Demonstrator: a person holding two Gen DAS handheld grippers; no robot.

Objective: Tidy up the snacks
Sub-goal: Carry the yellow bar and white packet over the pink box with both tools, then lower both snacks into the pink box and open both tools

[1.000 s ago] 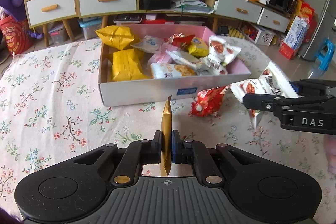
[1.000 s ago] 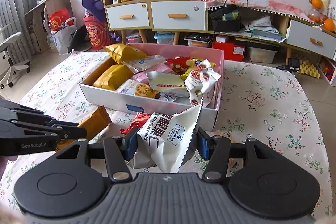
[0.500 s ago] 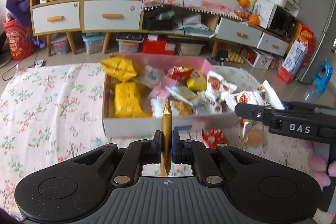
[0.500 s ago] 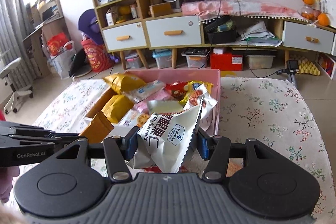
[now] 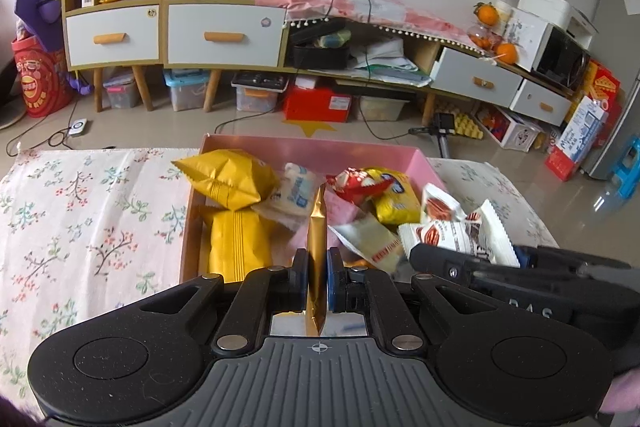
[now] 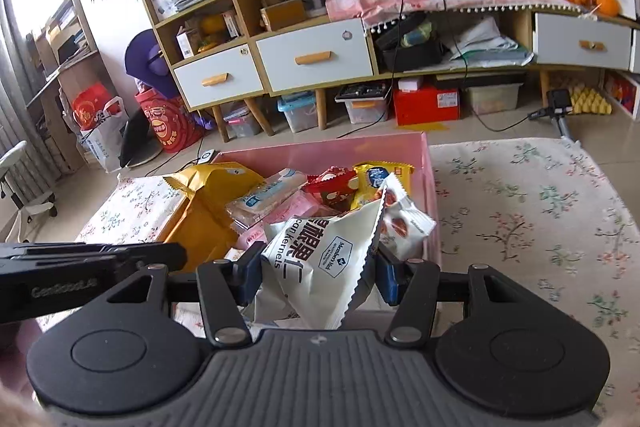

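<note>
**Clerk:** Two grippers on our list. Item one, the left gripper (image 5: 318, 279): pressed onto a thin gold packet (image 5: 317, 247), held on edge and upright, over the near part of the pink box (image 5: 304, 146).

**Checker:** We confirm. Item two?

**Clerk:** The right gripper (image 6: 316, 273): pinching a white nut-kernel bag (image 6: 320, 263) with a zigzag edge, crumpled between the pads, over the near right part of the same pink box (image 6: 320, 149). In the left view, we see the right gripper (image 5: 520, 271) as a dark bar at the right, with the white nut-kernel bag (image 5: 460, 235) at its tip.

**Checker:** Contents of the box, as we see them?

**Clerk:** Far left, a puffed yellow bag (image 5: 228, 179); nearer, below it, a second yellow bag (image 5: 236, 239). Centre, a pale blue-and-white packet (image 5: 296, 189) lying just beside the puffed bag. Far centre, a red wrapper (image 5: 356, 183) touching a small yellow pouch (image 5: 394, 203). Right side, a white packet with red print (image 6: 404, 223), just behind the held nut bag.

**Checker:** And the box itself?

**Clerk:** We log it on the bench, which wears a floral cloth (image 6: 520, 211). Whether the held packets touch the snacks below, we cannot tell.
</note>
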